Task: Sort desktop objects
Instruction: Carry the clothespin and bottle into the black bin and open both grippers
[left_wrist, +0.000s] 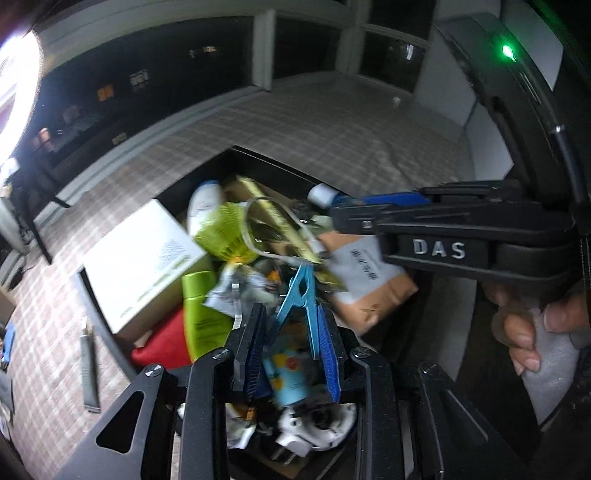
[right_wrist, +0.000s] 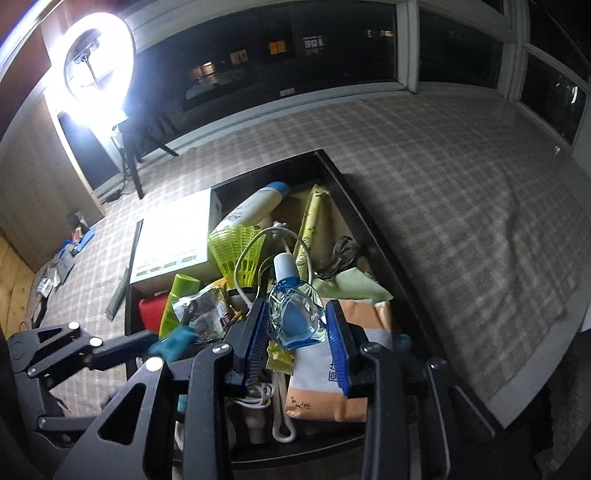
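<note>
A black tray (right_wrist: 369, 229) full of mixed items lies on a checked cloth. My left gripper (left_wrist: 291, 325) is shut on a blue clothes peg (left_wrist: 301, 295) and holds it over the tray; it shows at the left of the right wrist view (right_wrist: 173, 341). My right gripper (right_wrist: 297, 325) is shut on a small clear bottle with blue liquid and a white cap (right_wrist: 293, 310), held above the tray. In the left wrist view the right gripper (left_wrist: 343, 212) reaches in from the right with the bottle's white cap (left_wrist: 320, 195) showing.
In the tray lie a yellow shuttlecock (right_wrist: 238, 254), a white box (right_wrist: 173, 236), a white spray can (right_wrist: 255, 210), a green tube (right_wrist: 177, 302), an orange packet (right_wrist: 332, 387), a white cable (right_wrist: 280, 428) and a red item (right_wrist: 149, 314). A ring light (right_wrist: 92, 62) stands back left.
</note>
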